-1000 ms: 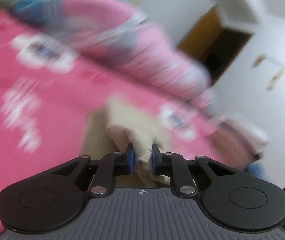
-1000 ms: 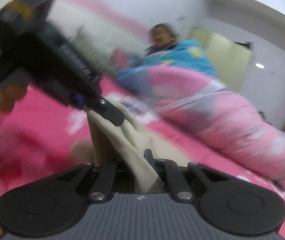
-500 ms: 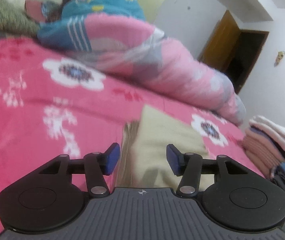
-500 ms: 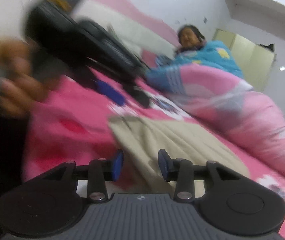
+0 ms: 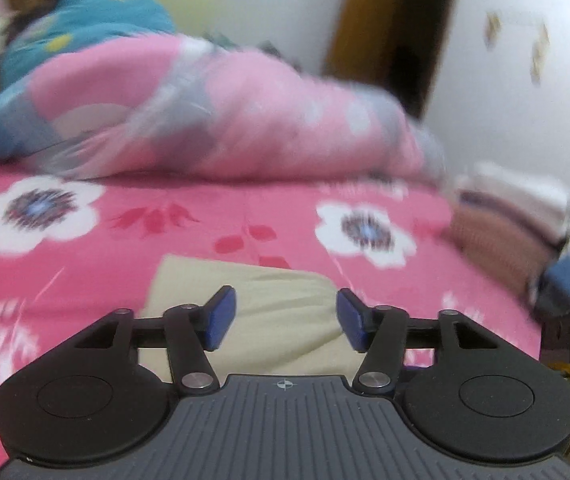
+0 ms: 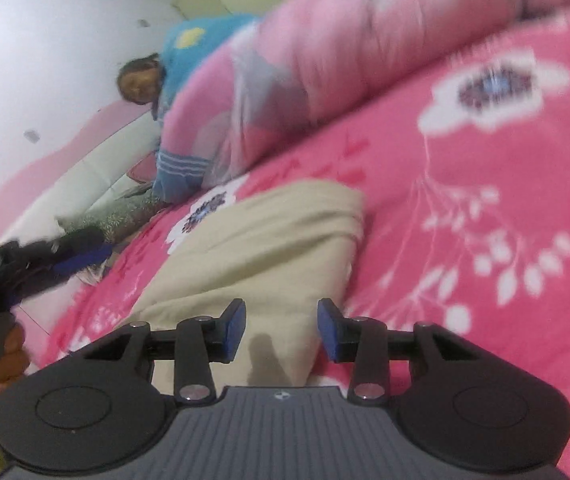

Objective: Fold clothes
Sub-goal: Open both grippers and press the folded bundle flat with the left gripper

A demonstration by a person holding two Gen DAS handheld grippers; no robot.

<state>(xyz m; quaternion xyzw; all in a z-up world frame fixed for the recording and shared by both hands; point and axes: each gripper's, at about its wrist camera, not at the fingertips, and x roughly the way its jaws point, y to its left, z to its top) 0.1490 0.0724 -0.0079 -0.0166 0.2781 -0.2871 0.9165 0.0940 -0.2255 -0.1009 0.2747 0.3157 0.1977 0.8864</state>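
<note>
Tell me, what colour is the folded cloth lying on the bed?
Beige, plain; the folded cloth shows best in the right wrist view.

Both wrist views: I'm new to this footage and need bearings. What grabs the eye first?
The bright pink floral bedspread fills both views, with a folded beige garment lying on it just ahead of the tongs. Both tongs, left and right, stand open over the garment without gripping it, the left still opening. A rumpled pink quilt is heaped along the far side, with a person lying behind it.
</note>
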